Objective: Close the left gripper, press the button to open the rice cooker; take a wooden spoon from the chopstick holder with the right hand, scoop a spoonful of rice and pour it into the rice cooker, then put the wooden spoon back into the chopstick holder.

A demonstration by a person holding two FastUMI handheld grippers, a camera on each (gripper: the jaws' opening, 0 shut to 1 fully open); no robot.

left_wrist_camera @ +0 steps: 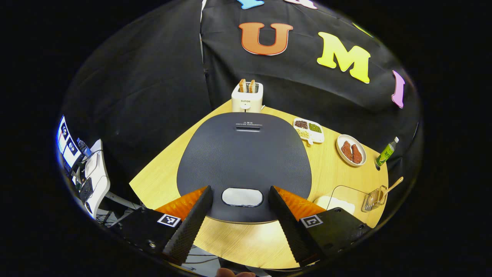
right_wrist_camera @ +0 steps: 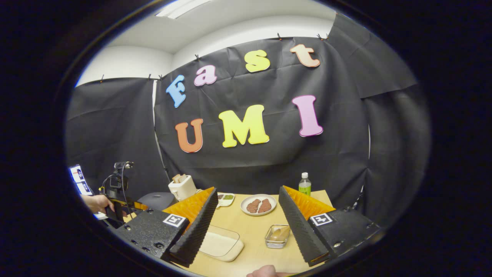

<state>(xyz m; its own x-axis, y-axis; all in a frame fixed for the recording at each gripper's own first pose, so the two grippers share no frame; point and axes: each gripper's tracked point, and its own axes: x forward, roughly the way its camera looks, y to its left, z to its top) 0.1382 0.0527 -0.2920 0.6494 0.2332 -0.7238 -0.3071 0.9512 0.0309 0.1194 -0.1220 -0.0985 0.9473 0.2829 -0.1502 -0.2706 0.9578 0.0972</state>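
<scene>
Each tool (left_wrist_camera: pixel 240 215) has ribbed fingers (left_wrist_camera: pixel 190 223), black screwed mounts with square markers (left_wrist_camera: pixel 169 220).

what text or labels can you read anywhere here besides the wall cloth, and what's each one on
"SUPOR": on the front of the toaster.
Small printed line near the steam vent on the rice cooker lid: too small to read.
Label on the green bottle: too blurred to read.
Square black-and-white marker patterns on the left gripper and the right gripper: codes, not words.

Even overhead light, ceiling lamp (right_wrist_camera: pixel 180 7) glaring; sharp focus, strong fisheye edge bending.
</scene>
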